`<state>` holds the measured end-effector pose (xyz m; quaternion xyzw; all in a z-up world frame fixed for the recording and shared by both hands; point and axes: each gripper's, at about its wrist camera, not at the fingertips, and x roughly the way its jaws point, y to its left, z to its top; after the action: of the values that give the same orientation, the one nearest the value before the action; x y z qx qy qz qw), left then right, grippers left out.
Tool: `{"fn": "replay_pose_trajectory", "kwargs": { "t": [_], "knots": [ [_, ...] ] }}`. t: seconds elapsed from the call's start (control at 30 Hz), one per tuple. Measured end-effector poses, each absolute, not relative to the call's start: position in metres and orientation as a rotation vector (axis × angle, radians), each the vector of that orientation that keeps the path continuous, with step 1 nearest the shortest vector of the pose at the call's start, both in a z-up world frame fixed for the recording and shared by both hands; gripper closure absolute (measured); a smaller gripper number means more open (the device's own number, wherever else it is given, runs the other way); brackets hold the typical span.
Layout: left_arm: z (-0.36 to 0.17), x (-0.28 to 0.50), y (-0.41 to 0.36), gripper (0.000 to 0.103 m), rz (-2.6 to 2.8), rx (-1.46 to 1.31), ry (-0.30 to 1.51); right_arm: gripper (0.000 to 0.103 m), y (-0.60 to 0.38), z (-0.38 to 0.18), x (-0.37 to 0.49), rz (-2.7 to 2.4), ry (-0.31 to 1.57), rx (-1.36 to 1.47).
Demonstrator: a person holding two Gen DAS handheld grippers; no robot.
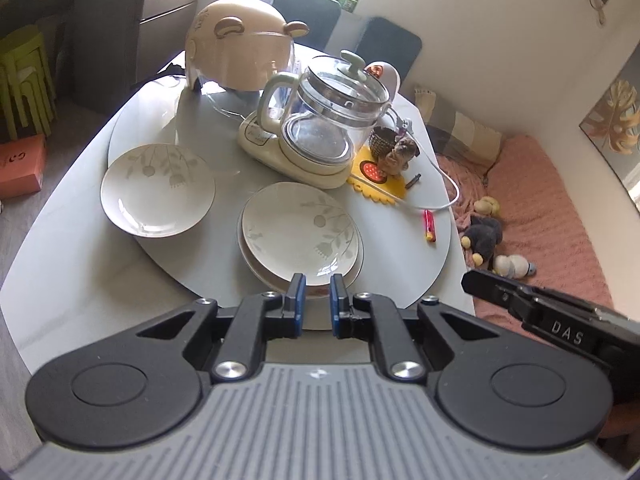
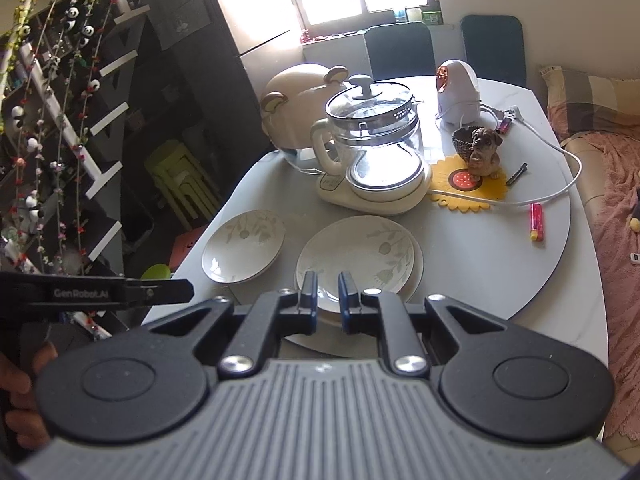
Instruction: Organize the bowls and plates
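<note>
Now both the left gripper (image 1: 319,294) and right gripper (image 2: 328,292) hover empty, jaws slightly parted, just short of the stacked plates (image 1: 302,236) — the lone plate (image 1: 157,190) lies ahead-left of the left one. Spread wider before reaching for its rim, I'd judge — then lift level onto the stack

Bare turntable (image 1: 120,264) surface lies in front of and left of the stacked plates (image 1: 300,236), and between them and the single plate (image 1: 158,190), which sits apart. Behind both, the glass kettle (image 1: 320,128) on its base blocks the centre; the bear-eared helmet (image 1: 240,56) closes the far left. To the right, a sunflower mat (image 1: 376,176) carrying a dog figurine (image 1: 400,154), a white cable (image 1: 448,196) and a red lighter (image 1: 429,225) occupy the rim. The right gripper (image 2: 328,284) and left gripper (image 1: 318,288) hang over the stack's near edge, jaws slightly parted with nothing between them.
</note>
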<state>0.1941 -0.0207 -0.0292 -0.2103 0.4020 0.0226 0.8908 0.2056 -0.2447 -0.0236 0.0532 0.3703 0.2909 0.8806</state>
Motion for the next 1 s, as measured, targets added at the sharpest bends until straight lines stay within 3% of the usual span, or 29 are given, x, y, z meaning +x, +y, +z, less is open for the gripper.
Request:
{"fn": "replay_pose_trajectory", "kwargs": {
  "t": [1.0],
  "knots": [
    [-0.062,0.178,-0.005,0.090,0.178,-0.420,0.911,0.088,-0.228,-0.060,0.195,0.687,0.733,0.058]
  ]
}}
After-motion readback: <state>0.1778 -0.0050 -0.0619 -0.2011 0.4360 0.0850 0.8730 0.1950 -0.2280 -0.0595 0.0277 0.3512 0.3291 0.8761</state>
